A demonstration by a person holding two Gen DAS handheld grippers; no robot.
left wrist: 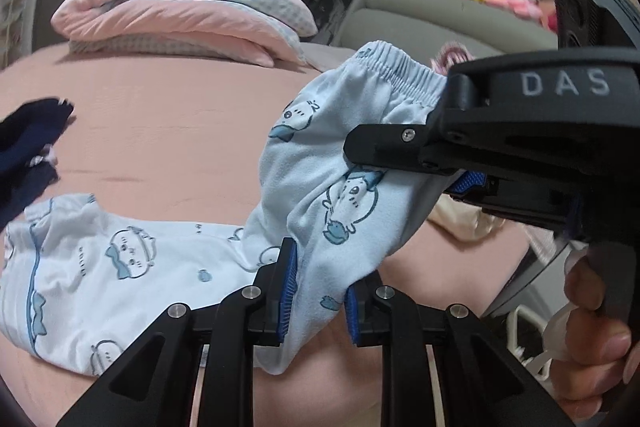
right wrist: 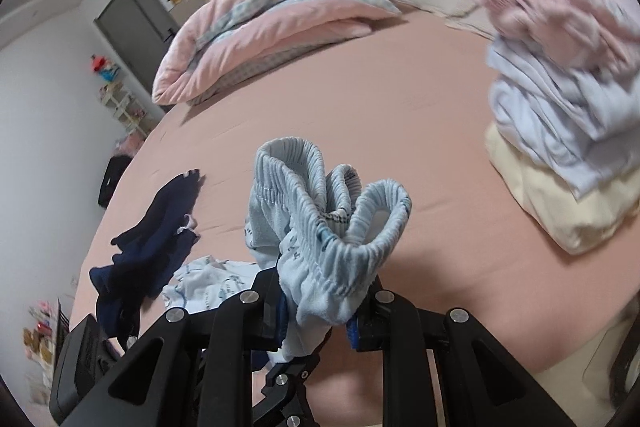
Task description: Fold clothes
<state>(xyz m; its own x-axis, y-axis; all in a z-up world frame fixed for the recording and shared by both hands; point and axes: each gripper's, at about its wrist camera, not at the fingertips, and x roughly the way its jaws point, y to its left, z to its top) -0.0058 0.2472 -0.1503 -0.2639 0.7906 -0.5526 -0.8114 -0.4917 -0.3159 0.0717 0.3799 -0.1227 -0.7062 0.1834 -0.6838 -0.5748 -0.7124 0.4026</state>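
Both grippers clamp the light-blue printed pyjama trousers (left wrist: 352, 131) lifted over the bed (left wrist: 168, 131), left gripper (left wrist: 320, 291) mid-fabric, right gripper (right wrist: 320, 307) by the waistband; best spread hands apart, keep waistband level.

Pyjama trousers (left wrist: 340, 147): soft matt printed cotton, ribbed elastic waistband; bedsheet (left wrist: 160, 123): smooth matt cloth; gripper pads (left wrist: 289, 279): textured blue rubber

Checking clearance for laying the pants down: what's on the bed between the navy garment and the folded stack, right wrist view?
Bare pink sheet between navy garment and folded stack; only the held blue pants hang in front, right wrist view.
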